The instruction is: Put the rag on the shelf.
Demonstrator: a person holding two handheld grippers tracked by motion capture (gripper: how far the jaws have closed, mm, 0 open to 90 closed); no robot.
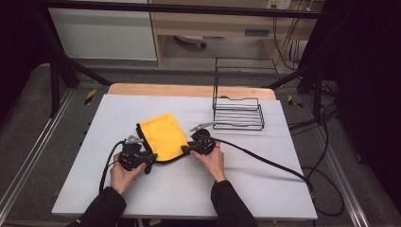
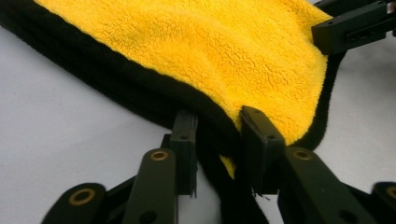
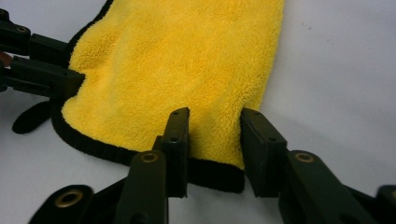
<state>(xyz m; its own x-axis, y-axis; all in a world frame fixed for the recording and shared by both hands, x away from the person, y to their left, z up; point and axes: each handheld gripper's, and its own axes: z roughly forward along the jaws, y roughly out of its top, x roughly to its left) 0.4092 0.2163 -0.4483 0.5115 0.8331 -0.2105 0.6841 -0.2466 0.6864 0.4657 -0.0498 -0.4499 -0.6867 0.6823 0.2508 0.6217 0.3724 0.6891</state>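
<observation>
Jaws first: my left gripper (image 2: 217, 154) has its two black jaws standing a little apart with the near corner of the yellow cloth (image 2: 196, 51) between them, the black-edged hem bunched in the gap, though I cannot tell whether they are truly biting it or only straddling it. My right gripper (image 3: 215, 149) sits the same way at the other near corner, jaws partly open on either side of the hem, the cloth's edge lying between them and not visibly pinched. Taking both near corners at once makes sense to me as the way to lift or fold a limp cloth without letting it sag to one side. From above, the cloth (image 1: 161, 135) lies folded on the white table (image 1: 265, 189), between my two hands, its far end pointing away from me. Beyond my right hand (image 1: 213, 160), well apart from the cloth, stands a black wire rack (image 1: 238, 113), possibly where the cloth is bound.
</observation>
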